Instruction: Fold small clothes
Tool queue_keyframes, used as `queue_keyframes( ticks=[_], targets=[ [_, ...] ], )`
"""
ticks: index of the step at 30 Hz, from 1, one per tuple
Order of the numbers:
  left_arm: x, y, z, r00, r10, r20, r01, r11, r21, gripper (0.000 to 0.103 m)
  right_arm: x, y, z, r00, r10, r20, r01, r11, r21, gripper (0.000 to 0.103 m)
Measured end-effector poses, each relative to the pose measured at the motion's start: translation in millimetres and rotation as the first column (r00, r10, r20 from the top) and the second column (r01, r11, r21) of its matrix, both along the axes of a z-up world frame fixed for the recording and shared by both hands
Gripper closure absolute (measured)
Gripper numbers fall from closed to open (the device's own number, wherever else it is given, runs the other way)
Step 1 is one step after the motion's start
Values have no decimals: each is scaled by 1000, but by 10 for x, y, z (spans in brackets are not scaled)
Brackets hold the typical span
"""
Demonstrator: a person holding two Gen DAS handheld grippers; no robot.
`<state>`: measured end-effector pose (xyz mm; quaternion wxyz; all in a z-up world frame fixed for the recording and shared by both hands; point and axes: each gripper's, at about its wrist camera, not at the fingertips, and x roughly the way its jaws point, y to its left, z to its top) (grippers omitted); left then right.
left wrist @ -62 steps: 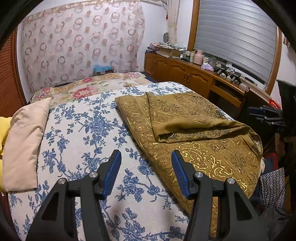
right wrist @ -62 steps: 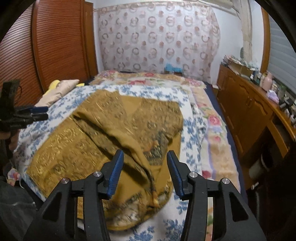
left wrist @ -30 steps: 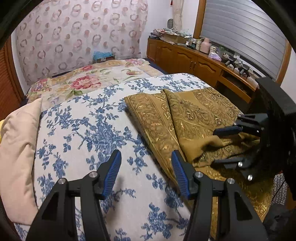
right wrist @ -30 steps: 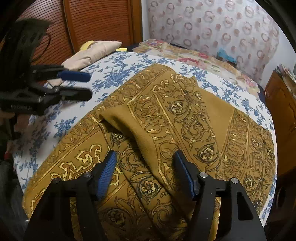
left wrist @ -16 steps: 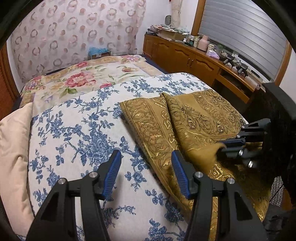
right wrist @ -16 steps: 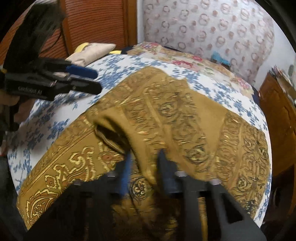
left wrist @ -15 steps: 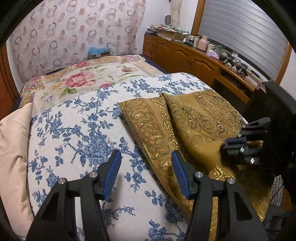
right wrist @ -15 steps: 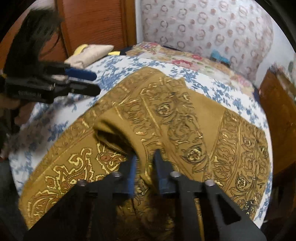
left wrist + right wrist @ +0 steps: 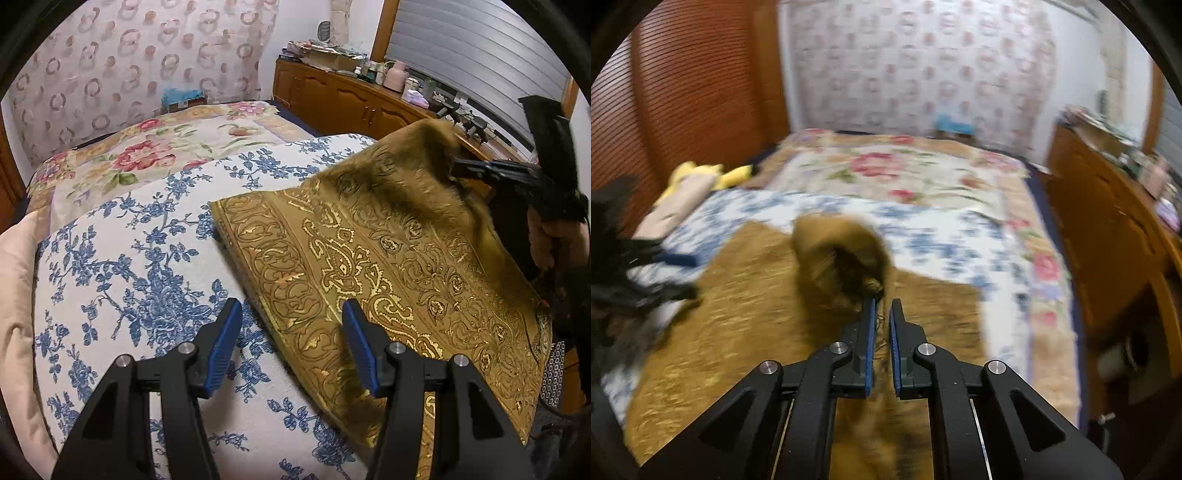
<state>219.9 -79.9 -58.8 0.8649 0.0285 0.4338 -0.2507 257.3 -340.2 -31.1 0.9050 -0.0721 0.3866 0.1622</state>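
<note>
An ochre cloth with a gold paisley pattern (image 9: 388, 258) lies on the right side of the bed. My right gripper (image 9: 881, 306) is shut on a fold of the cloth (image 9: 842, 258) and holds it lifted off the bed; the right wrist view is blurred. In the left wrist view the right gripper (image 9: 458, 170) shows at the far right with the raised fold. My left gripper (image 9: 291, 325) is open and empty, low over the bed at the cloth's near left edge.
The bed has a white cover with blue flowers (image 9: 129, 258) and a pink floral quilt (image 9: 155, 147) behind. A beige pillow (image 9: 14, 295) lies at the left. A wooden cabinet (image 9: 351, 99) with clutter runs along the right wall.
My right gripper has shut on the folded flap and lifted it up and back, opening the cloth out. My left gripper has stayed open and moved slightly nearer the cloth.
</note>
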Motion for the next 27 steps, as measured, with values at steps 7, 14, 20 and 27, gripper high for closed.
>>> queue_keyframes(
  ticks=[7, 14, 20, 27],
  targets=[
    [32, -27, -28, 1000, 6, -8, -6, 1000, 9, 48, 143, -280, -61, 995, -96, -21, 96, 995, 31, 76],
    [57, -23, -78, 1000, 16, -15, -16, 1000, 9, 48, 269, -150, -317, 994, -45, -104, 47, 999, 16, 60],
    [26, -26, -100, 1000, 18, -17, -18, 1000, 11, 48, 285, -73, -506, 989, -25, -144, 23, 1000, -18, 60],
    [-50, -5, -93, 1000, 27, -15, -27, 1000, 9, 48, 247, -81, -493, 994, 9, -105, -12, 999, -32, 99]
  ],
)
